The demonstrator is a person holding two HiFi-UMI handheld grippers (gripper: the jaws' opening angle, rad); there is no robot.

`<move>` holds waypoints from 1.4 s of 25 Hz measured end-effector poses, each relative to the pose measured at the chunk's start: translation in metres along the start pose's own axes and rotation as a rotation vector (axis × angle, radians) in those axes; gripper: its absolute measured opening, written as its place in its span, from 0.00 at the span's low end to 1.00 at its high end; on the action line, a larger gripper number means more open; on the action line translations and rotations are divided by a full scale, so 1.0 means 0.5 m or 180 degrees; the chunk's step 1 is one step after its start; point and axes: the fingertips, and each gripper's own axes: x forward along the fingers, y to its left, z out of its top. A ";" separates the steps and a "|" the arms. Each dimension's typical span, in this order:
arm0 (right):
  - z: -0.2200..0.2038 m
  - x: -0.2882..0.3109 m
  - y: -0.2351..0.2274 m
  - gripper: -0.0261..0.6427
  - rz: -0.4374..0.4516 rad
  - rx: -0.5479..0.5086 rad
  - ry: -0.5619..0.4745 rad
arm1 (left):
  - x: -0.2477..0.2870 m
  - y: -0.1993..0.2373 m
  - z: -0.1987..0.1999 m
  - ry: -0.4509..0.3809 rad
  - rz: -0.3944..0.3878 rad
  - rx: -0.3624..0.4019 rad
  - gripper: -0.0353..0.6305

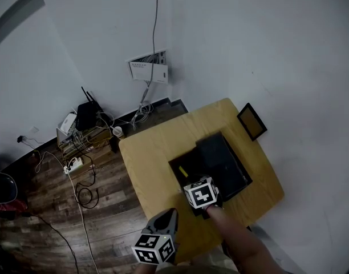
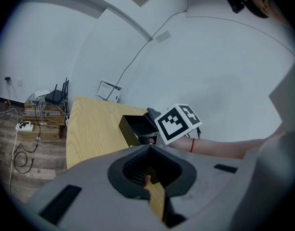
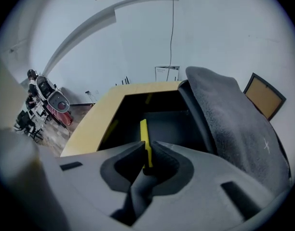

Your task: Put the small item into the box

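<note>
Now pinched between the fingers of the right gripper [image 3: 147,147], centre of its own view: a thin yellow strip [image 3: 143,131], reaching out over the floor of the open black box [image 3: 171,123]. Box on the middle of the wooden surface [image 1: 146,153], grey-lined lid [image 3: 224,124] tipped back rightward. Fingers of the left gripper [image 2: 148,148] pressed together, lower centre of the head view

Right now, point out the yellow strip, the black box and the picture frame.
yellow strip [image 3: 143,131], right gripper view, its upper part beyond the jaws.
black box [image 3: 169,122], right gripper view, bare inner floor.
picture frame [image 1: 252,120], head view, its tan centre panel.
</note>
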 end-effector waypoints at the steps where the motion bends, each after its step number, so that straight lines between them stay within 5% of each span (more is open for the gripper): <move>1: 0.001 0.001 0.000 0.09 0.0001 0.0004 0.0003 | -0.001 0.001 -0.001 0.0000 0.0002 -0.0003 0.06; 17: 0.006 -0.068 0.018 0.09 -0.0122 0.0144 -0.0282 | -0.040 0.000 0.011 -0.0081 -0.0022 0.0039 0.06; 35: 0.006 -0.355 0.095 0.04 -0.0190 0.0597 -0.1422 | -0.115 -0.060 0.021 -0.0211 -0.0326 0.0284 0.06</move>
